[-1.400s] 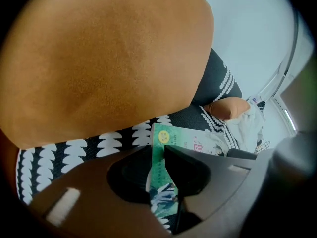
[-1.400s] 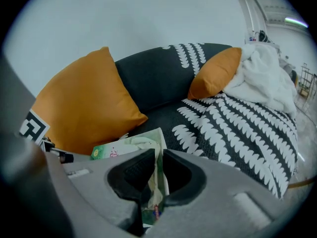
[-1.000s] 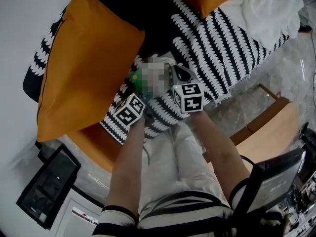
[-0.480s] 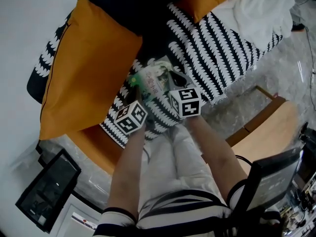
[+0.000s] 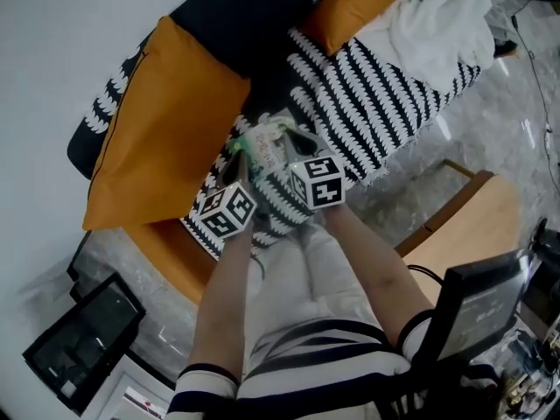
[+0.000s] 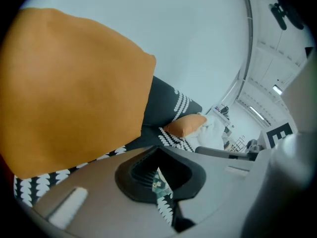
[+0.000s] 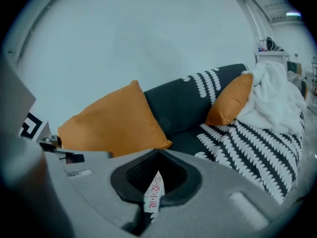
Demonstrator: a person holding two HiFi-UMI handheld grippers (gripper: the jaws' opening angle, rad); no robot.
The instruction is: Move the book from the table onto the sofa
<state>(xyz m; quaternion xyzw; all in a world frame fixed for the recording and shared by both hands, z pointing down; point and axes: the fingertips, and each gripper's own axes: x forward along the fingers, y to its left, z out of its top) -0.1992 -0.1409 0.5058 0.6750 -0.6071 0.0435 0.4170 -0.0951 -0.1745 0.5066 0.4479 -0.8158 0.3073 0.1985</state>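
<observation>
Sofa (image 5: 385,94) seat in black-and-white leaf print below. Nearest, left gripper (image 5: 239,154) and right gripper (image 5: 297,138), each pinched tight on an edge of the book (image 5: 265,145), holding it over the seat, seemingly clear of it. Beyond, large orange cushion (image 5: 166,147); farther, white blanket (image 5: 442,16).

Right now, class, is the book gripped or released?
Gripped: the left gripper and right gripper are each shut on an edge of the book.
</observation>
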